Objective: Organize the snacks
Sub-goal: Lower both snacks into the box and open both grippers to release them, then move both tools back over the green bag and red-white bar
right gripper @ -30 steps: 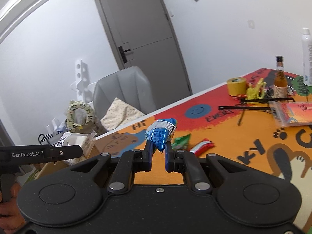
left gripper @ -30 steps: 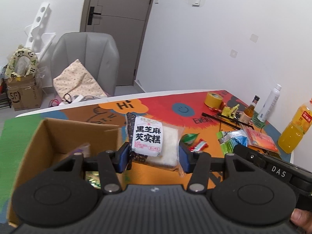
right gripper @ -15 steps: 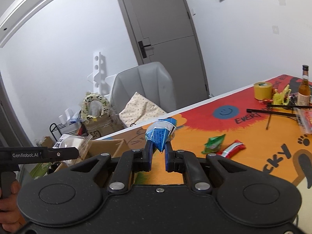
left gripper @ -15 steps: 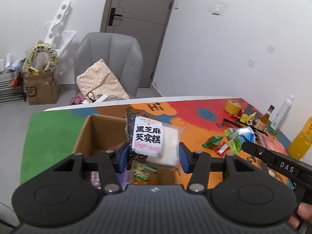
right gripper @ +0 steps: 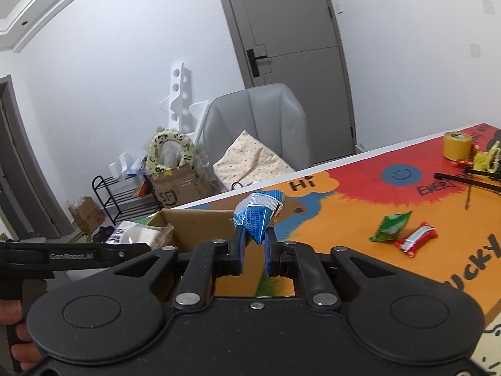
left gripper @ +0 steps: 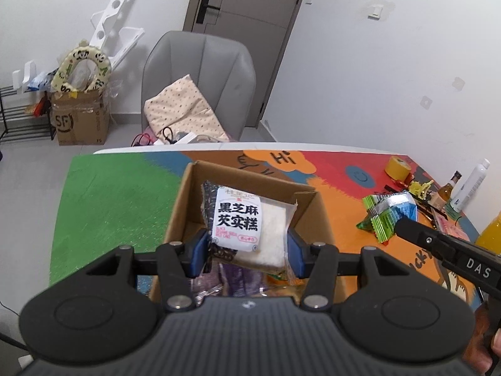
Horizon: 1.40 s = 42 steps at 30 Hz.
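Cardboard box [left gripper: 316, 219]: matt brown corrugated board, raw edges. Rice cake packet [left gripper: 250, 225]: glossy clear film, paper-like white label. Blue snack packet [right gripper: 258, 216]: shiny crinkled foil (silver seam). Left gripper [left gripper: 247, 252]: matt black plastic, bare metal screws.

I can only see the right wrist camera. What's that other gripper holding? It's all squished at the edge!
Observer: The left gripper clamps a clear packet with a white label and a pale cake inside.
Operator: Is it over the brown cardboard box?
Observer: Yes, above the open box, with purple wrappers already inside.
Operator: Any drinks on the table?
Observer: A bottle of orange drink stands at the far right edge.
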Each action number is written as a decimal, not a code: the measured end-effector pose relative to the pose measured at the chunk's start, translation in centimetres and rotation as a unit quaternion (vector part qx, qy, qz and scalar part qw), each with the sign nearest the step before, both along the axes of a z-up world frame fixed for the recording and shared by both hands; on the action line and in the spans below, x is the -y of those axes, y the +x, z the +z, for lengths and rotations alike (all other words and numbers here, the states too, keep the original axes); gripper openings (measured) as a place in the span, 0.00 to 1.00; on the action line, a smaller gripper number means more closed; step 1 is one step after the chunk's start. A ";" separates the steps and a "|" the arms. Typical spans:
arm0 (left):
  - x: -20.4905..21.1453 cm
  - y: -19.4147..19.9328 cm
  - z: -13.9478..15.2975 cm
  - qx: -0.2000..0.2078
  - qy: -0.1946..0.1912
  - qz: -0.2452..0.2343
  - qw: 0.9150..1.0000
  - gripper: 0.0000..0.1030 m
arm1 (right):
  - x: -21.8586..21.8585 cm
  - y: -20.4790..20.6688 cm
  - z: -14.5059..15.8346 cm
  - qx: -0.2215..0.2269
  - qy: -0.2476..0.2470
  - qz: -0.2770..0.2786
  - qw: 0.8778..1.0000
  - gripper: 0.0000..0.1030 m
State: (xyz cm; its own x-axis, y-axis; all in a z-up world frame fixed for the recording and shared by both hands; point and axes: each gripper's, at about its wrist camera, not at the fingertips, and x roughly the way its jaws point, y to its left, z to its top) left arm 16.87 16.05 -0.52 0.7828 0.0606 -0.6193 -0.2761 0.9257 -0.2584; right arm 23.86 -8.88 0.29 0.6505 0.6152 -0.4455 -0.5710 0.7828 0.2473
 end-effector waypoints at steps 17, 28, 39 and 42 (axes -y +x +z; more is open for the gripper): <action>-1.7 -0.6 0.7 0.027 0.000 0.016 1.000 0.84 | -4.5 0.6 0.1 -0.017 -0.003 0.038 0.999 0.24; -0.1 -0.1 0.7 0.016 0.011 -0.014 1.000 0.90 | -1.1 0.5 -0.6 -0.020 -0.012 -0.011 1.000 0.47; 3.6 1.5 0.5 0.009 0.016 -0.054 0.998 0.95 | 3.7 0.5 -1.5 -0.019 -0.028 -0.070 0.997 0.82; 4.5 2.0 0.3 0.004 0.021 -0.062 0.998 1.00 | 4.8 0.7 -1.7 -0.023 -0.029 -0.084 0.996 0.88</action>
